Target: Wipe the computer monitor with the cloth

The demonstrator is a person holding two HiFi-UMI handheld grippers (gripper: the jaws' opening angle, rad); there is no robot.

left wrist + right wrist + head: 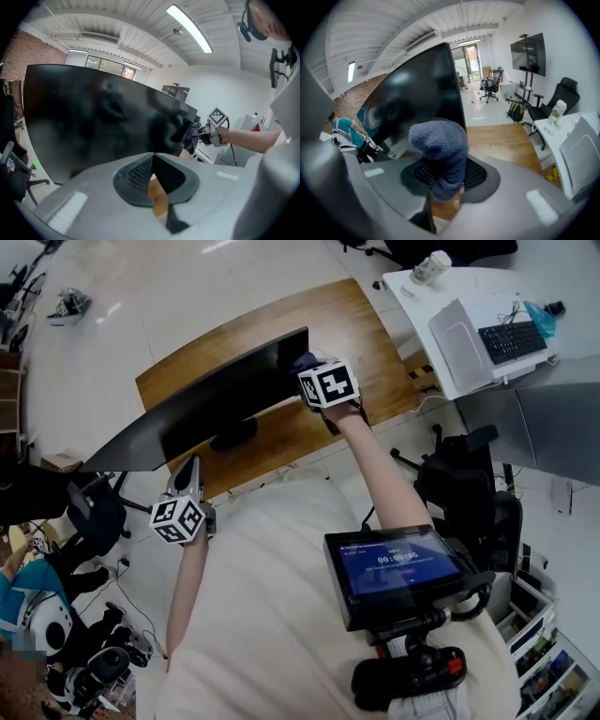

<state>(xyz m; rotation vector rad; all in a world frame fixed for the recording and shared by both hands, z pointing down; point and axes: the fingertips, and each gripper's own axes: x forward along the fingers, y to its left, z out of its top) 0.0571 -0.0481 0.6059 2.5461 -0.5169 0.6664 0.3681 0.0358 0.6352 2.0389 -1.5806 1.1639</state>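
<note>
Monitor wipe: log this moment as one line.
right gripper shut on cloth at monitor right edge | left gripper shut, empty, aimed at monitor | monitor on wooden desk

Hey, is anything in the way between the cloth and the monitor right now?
Nothing visible. The right gripper holds the cloth right at the monitor's right edge, with no object between them; whether it touches the screen is unclear.
</note>
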